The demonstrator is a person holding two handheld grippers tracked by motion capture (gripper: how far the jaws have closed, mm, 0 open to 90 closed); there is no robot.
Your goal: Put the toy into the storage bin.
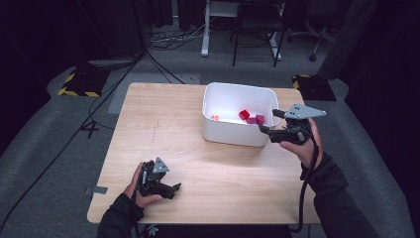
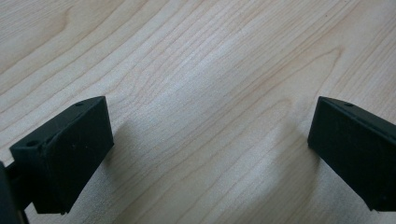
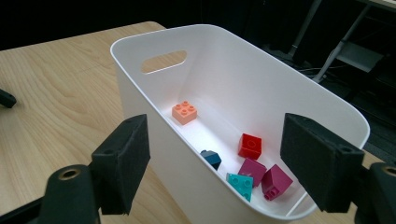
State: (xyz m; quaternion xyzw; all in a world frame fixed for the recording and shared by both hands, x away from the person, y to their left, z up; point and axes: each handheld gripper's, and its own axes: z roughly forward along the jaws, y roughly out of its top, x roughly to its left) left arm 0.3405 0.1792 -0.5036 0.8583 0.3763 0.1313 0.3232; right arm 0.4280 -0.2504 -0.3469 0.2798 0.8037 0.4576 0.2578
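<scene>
The right gripper (image 1: 267, 122) is hovering at the near right corner of the white bin (image 1: 233, 136), its jaws standing wide apart with nothing between them. Seen from the right gripper view, the bin's rim is passing between the jaws, and the bricks are lying just beyond: a magenta pair (image 3: 266, 175) and a teal one (image 3: 240, 183) at about one o'clock, a red brick (image 3: 250, 145) past them, a peach brick (image 3: 185, 112) at twelve toward the far wall. The bin's long side is running away from this gripper. The left gripper (image 1: 171, 190) is resting low over the bare worktop (image 2: 210, 79) at seven o'clock, well apart from the bin, jaws wide and holding nothing. The right hand is much the nearer.
</scene>
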